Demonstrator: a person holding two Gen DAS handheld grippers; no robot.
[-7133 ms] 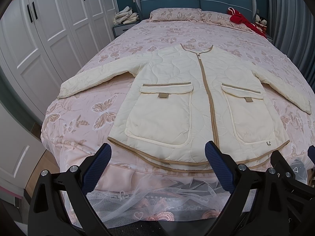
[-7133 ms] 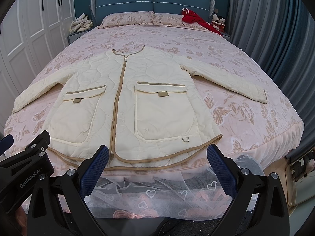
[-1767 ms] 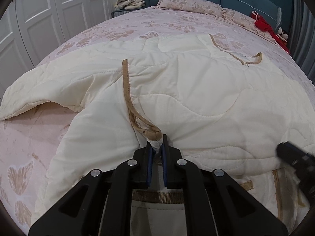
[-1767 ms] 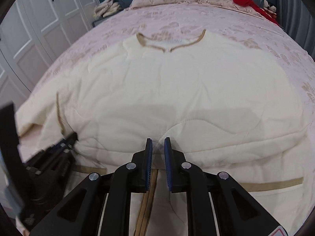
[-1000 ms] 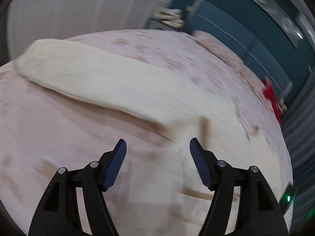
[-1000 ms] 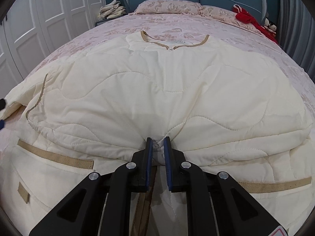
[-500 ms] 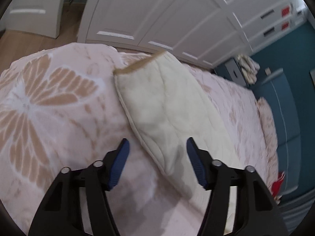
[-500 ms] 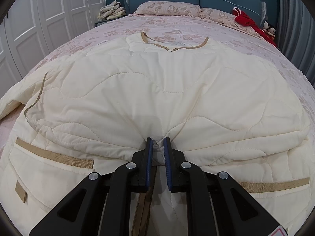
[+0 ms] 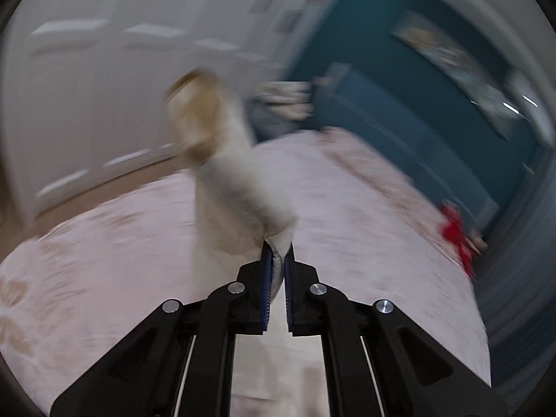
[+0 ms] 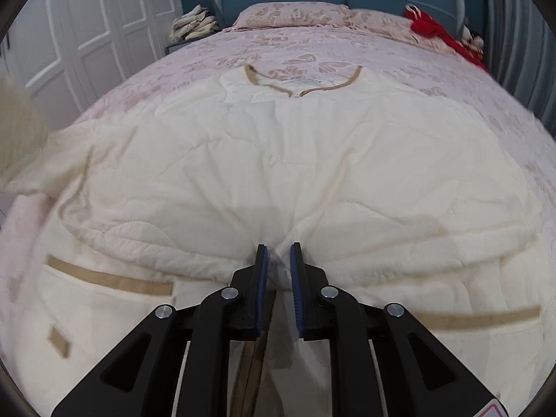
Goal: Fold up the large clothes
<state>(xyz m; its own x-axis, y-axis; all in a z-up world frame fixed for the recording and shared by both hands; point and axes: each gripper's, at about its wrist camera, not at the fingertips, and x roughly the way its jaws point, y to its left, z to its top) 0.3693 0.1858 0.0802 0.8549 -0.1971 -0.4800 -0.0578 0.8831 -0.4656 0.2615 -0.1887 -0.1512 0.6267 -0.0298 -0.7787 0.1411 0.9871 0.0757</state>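
My left gripper [image 9: 277, 248] is clenched on the jacket's sleeve [image 9: 239, 187]; the jaws have just been closing and cream fabric is pinched between the blue pads. The sleeve rises from my fingertips up and away, its tan cuff [image 9: 194, 118] blurred above and to the left. Below and around it lies the pink bedspread [image 9: 365, 215]; past the cuff are white wardrobe doors [image 9: 87, 69], to the right a teal headboard [image 9: 399, 111] and something red [image 9: 455, 232] near the bed's far corner. Nothing blocks the sleeve.

My right gripper [image 10: 278, 252] has a bunched fold of the jacket [image 10: 278, 160] between its pads; the jaws have just been opening a little, and I cannot tell whether they press on the cloth. The jacket spreads ahead of these fingers, hem folded up toward the tan collar [image 10: 302, 85], pocket flaps [image 10: 111, 279] to either side. Beyond it are pillows [image 10: 295, 14] and a red bundle [image 10: 434, 29] at far right.

Half a second ago my left jaws stood wide over the sleeve lying flat on the bedspread; now it is gripped and lifted. The right fold looks unchanged.
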